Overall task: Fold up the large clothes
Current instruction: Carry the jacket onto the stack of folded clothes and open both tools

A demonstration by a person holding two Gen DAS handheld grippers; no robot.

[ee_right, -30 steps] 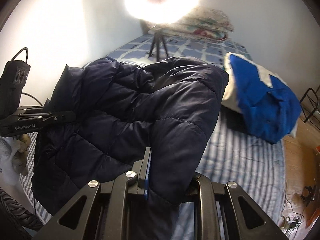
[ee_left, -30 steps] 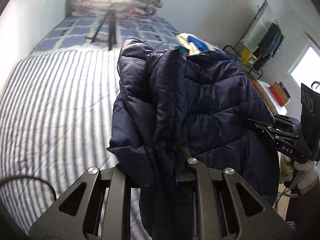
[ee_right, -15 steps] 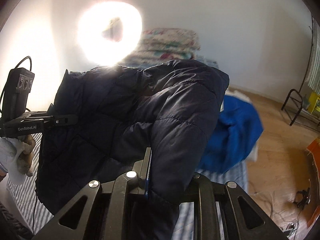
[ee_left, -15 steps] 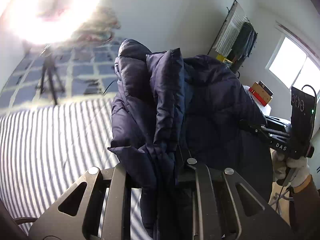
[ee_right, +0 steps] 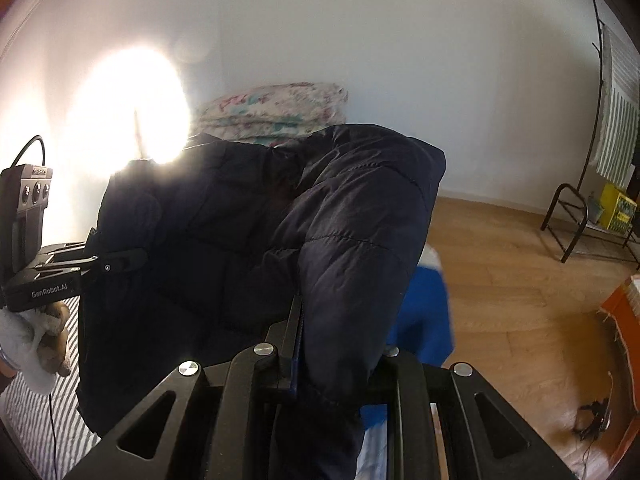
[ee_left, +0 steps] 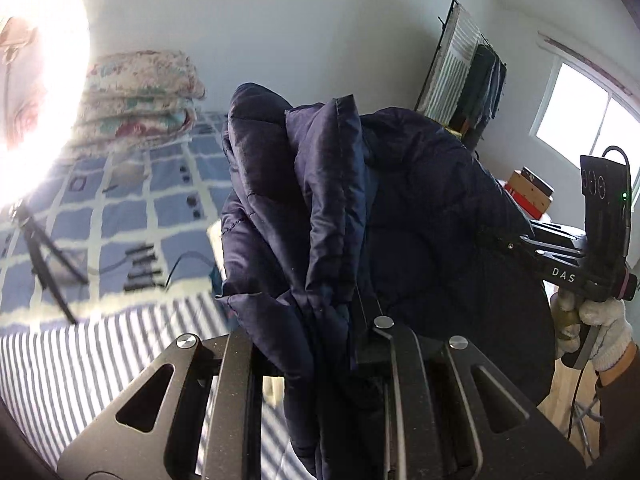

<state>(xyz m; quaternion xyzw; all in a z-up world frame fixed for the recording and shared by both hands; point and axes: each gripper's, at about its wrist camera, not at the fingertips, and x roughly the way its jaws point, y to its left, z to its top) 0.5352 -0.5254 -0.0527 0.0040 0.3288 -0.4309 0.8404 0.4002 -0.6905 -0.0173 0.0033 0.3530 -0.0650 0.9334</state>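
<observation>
A navy puffer jacket (ee_left: 420, 220) hangs in the air between my two grippers, bunched and sagging in the middle. My left gripper (ee_left: 328, 320) is shut on a thick fold of its edge, which drapes down over the fingers. In the right wrist view the same jacket (ee_right: 240, 232) fills the centre, and my right gripper (ee_right: 340, 320) is shut on another padded edge. Each view also shows the other tool: the right gripper (ee_left: 516, 246) clamps the jacket at the far right, held by a gloved hand (ee_left: 592, 320). The left gripper (ee_right: 120, 262) bites it at the left.
Below lies a bed with a striped sheet (ee_left: 80, 360) and a blue checked quilt (ee_left: 140, 200), folded floral blankets (ee_left: 140, 92) at its head. A ring light on a tripod (ee_left: 36, 60) glares. A blue garment (ee_right: 424, 320) lies on the bed edge by the wooden floor (ee_right: 520, 300). A clothes rack (ee_left: 472, 64) stands by the wall.
Both grippers rose and swung sideways with the jacket still clamped. The views panned off the bed toward the wall, rack and floor. The jacket's hang between them stayed much the same.
</observation>
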